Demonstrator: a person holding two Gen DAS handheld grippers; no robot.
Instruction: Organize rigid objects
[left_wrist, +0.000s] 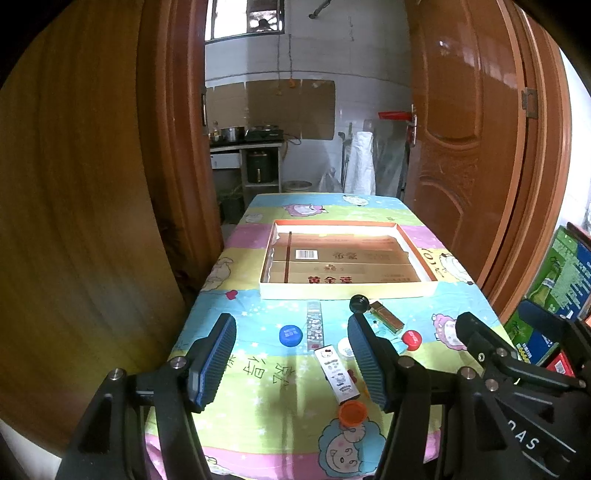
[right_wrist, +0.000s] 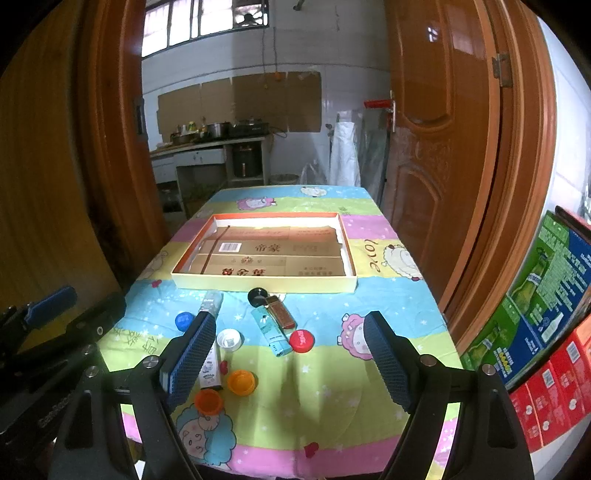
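Note:
A shallow cardboard tray (left_wrist: 343, 290) (right_wrist: 266, 285) lies mid-table with nothing in it. In front of it small items are scattered: a blue cap (left_wrist: 290, 335) (right_wrist: 184, 319), a clear patterned strip (left_wrist: 314, 325), a white patterned box (left_wrist: 337, 373) (right_wrist: 210, 369), a white cap (right_wrist: 229, 339), two orange caps (right_wrist: 241, 382) (right_wrist: 208, 401), a black cap (left_wrist: 359, 302) (right_wrist: 257, 296), a brown lighter (left_wrist: 386, 317) (right_wrist: 281, 314), a teal lighter (right_wrist: 271, 334) and a red cap (left_wrist: 412, 339) (right_wrist: 301, 340). My left gripper (left_wrist: 291, 358) and right gripper (right_wrist: 290, 360) hover open above the near items, holding nothing.
The table wears a colourful cartoon cloth (right_wrist: 332, 387). Wooden doors (left_wrist: 92, 221) (right_wrist: 461, 166) flank it on both sides. Stacked printed cartons (right_wrist: 546, 295) stand right of the table. A kitchen counter (right_wrist: 207, 144) lies beyond the far edge.

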